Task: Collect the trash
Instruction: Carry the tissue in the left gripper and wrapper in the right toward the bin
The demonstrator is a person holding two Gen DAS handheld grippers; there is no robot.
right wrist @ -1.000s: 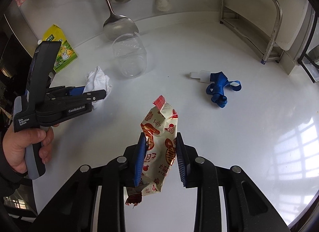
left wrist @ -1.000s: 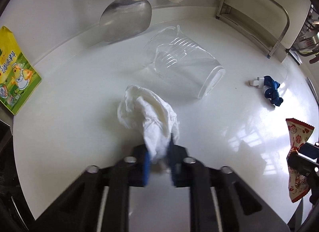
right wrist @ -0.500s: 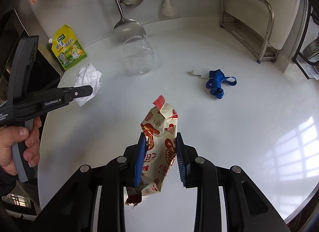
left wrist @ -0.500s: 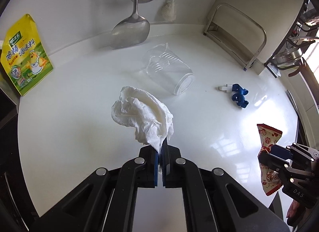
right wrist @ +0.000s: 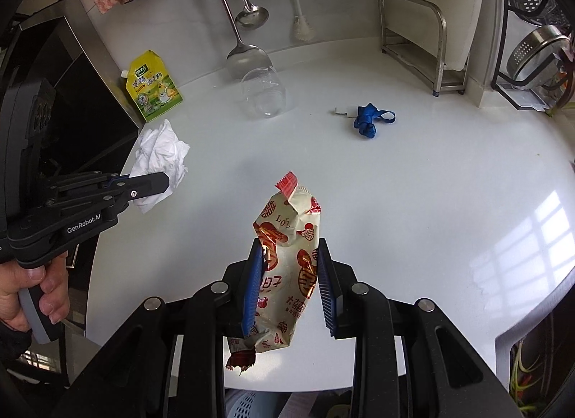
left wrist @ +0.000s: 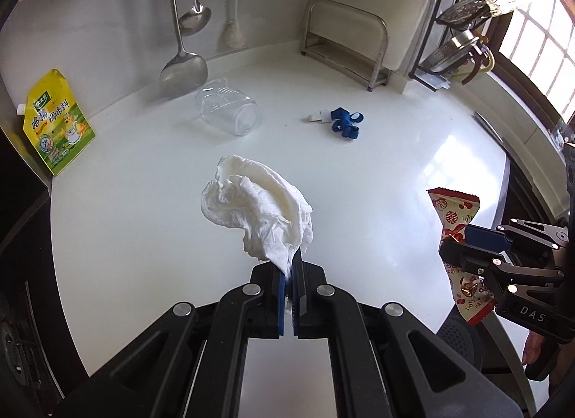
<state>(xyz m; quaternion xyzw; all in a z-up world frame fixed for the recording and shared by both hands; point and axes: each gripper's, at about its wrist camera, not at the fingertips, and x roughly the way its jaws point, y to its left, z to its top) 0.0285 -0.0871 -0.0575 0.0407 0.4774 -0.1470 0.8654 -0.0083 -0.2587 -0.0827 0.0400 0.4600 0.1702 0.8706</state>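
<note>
- Left gripper [left wrist: 289,283] pinches a crumpled white tissue [left wrist: 258,209] at frame centre, lifted above the white desk [left wrist: 143,224]
- Right gripper [right wrist: 287,285] clamps a red-and-cream snack wrapper [right wrist: 287,260], lower centre
- Clear plastic cup [left wrist: 228,112] lies on its side, upper centre

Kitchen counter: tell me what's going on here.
A person is clearing trash with a handheld gripper in each hand. The left gripper is shut on a crumpled white tissue; the right gripper clamps a red-and-white snack wrapper. Both are lifted off the white counter, where a tipped clear plastic cup and a blue strap lie.
</note>
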